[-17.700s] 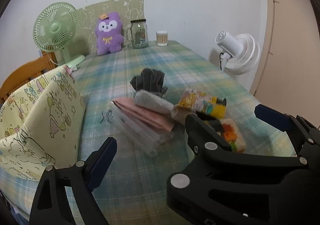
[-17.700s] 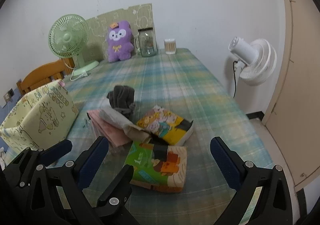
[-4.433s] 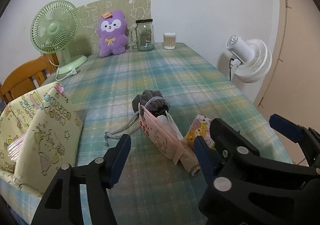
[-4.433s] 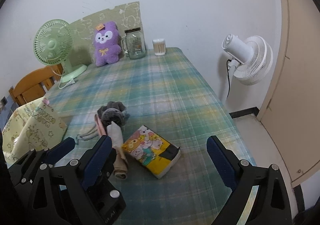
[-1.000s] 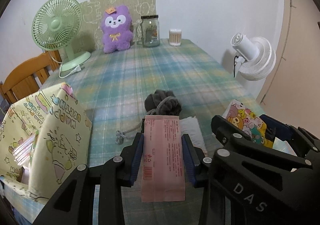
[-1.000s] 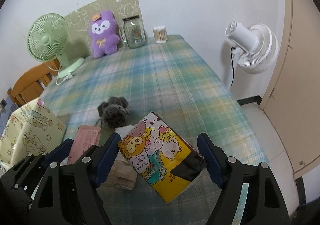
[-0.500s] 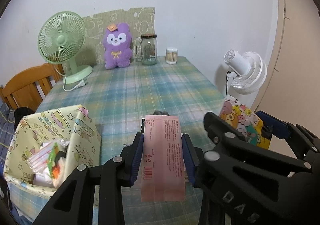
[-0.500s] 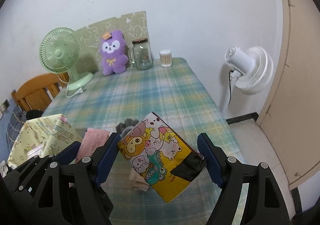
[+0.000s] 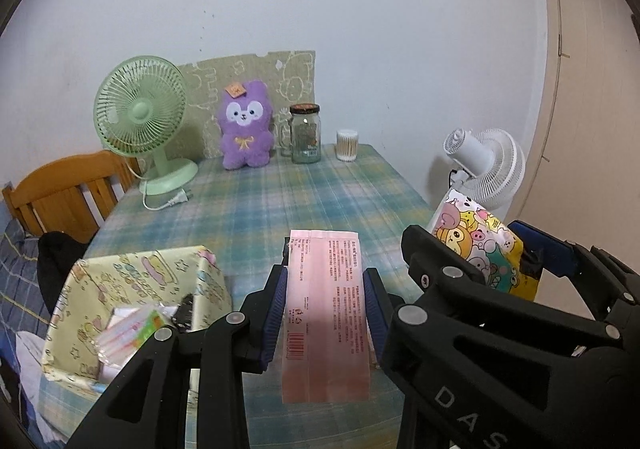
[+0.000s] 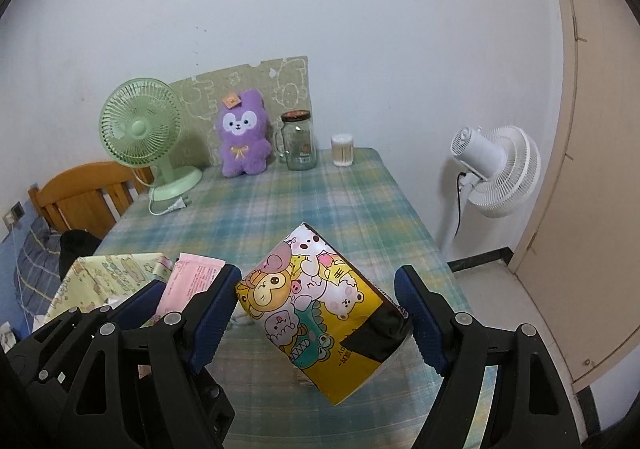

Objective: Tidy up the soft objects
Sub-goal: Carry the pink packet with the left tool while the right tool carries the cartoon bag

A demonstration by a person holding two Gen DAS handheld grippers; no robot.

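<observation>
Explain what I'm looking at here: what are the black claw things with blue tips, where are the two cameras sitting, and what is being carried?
No robot here: a person holds one two-finger gripper in each hand, and a fisheye camera on each looks forward along its fingers. The black arms with blue pads are those grippers.

In the left wrist view, the left gripper is shut on a pink packet, raised above the table. At its right you see the other tool.

In the right wrist view, the right gripper is shut on a yellow cartoon tissue pack, also off the table.

The table has a plaid cloth. At its far end stand a green fan, a purple plush toy, a glass jar and a cup of cotton swabs. At near left is a yellow patterned box, open, with soft packs already inside. A white fan stands beside the table.
</observation>
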